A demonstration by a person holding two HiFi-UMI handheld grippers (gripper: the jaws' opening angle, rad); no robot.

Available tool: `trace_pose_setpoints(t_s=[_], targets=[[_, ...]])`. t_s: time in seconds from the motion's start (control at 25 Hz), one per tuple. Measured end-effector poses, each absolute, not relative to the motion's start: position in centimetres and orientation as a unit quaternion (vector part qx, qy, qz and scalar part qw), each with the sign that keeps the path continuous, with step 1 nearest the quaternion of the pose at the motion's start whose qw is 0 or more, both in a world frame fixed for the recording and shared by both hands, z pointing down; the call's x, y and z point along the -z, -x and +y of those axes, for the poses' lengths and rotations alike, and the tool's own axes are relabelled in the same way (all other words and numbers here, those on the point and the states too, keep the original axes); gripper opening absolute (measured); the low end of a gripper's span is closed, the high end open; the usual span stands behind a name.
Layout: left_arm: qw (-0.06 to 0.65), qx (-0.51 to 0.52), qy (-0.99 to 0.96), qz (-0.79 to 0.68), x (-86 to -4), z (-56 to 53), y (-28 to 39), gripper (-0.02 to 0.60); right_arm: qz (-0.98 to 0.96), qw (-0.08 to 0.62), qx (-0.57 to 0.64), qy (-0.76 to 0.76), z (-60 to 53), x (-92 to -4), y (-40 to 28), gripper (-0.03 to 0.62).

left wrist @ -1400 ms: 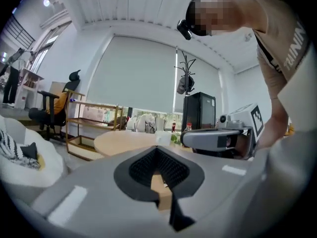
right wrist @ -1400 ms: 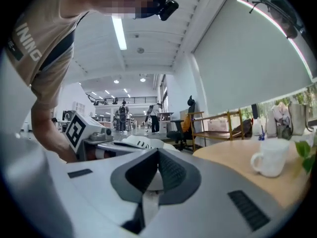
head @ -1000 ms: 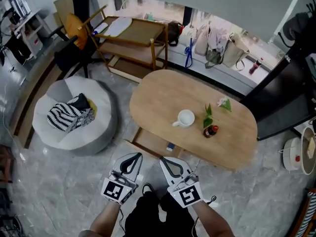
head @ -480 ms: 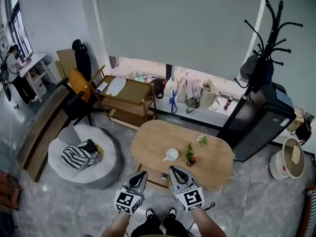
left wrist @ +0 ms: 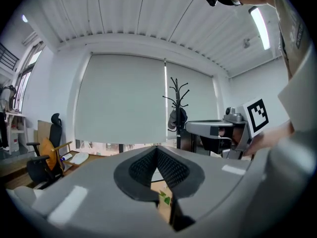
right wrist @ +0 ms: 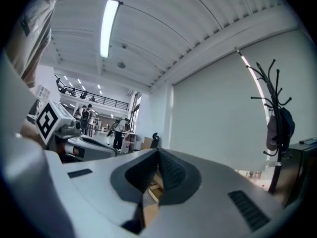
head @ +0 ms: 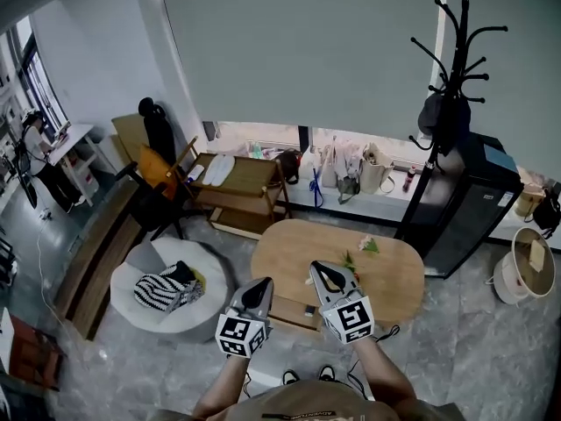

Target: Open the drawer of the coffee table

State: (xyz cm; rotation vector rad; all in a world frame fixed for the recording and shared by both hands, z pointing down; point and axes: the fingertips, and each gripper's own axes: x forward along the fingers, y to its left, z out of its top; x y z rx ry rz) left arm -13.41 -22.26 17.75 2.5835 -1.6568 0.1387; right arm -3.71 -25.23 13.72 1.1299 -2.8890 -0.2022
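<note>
coat rack (head: 449, 77): stands at right
cabinet (head: 473, 209): just beside coat rack
trolley (head: 241, 187): well left of coat rack
beanbag (head: 140, 279): farther left

We see bright, even indoor light, ceiling tube light (right wrist: 110, 28) blown white, heavy fisheye curving at edges, black vignette corners in gripper views

place: lounge corner in an office | evidence: coffee table (head: 394, 274), beanbag (head: 153, 257), coat stand (head: 458, 51), office chair (head: 160, 143)

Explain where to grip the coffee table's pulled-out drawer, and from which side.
Probably its front panel's top edge, approached from the person's side: the drawer juts out from under the coffee table towards the person, open-topped, leaving that edge exposed.
</note>
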Motion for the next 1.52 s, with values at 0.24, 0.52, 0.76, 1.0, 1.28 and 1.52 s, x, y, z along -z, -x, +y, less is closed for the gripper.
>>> trace_pose_setpoints(t_s=[0.24,0.52,0.76,1.0,1.28,1.52], targets=[[0.025,-0.056,-0.834,-0.549,-17.3,-23.1,13.9,0.006,-0.928,0.017,0.060,-0.367,-25.3,-13.7,3.9,0.005],[0.008,-0.046,-0.827,-0.561,-16.1,-24.1,14.6,0.006,-0.929,0.023,0.057,-0.364,-25.6,-13.7,3.7,0.005],[-0.028,-0.055,-0.819,-0.570,-14.5,-24.2,14.8,0.006,-0.932,0.019,0.061,-0.358,-25.9,-13.2,4.1,0.005],[-0.030,-0.056,-0.818,-0.572,-14.2,-23.2,15.7,0.006,-0.933,0.013,0.055,-0.355,-25.6,-12.4,4.6,0.005],[-0.023,-0.052,-0.812,-0.581,-14.0,-23.2,17.0,0.006,-0.932,0.017,0.065,-0.356,-25.6,-11.4,4.2,0.005],[-0.006,-0.024,-0.817,-0.576,-13.2,-23.3,17.5,0.006,-0.934,0.024,0.063,-0.352,-25.7,-11.7,3.2,0.005]])
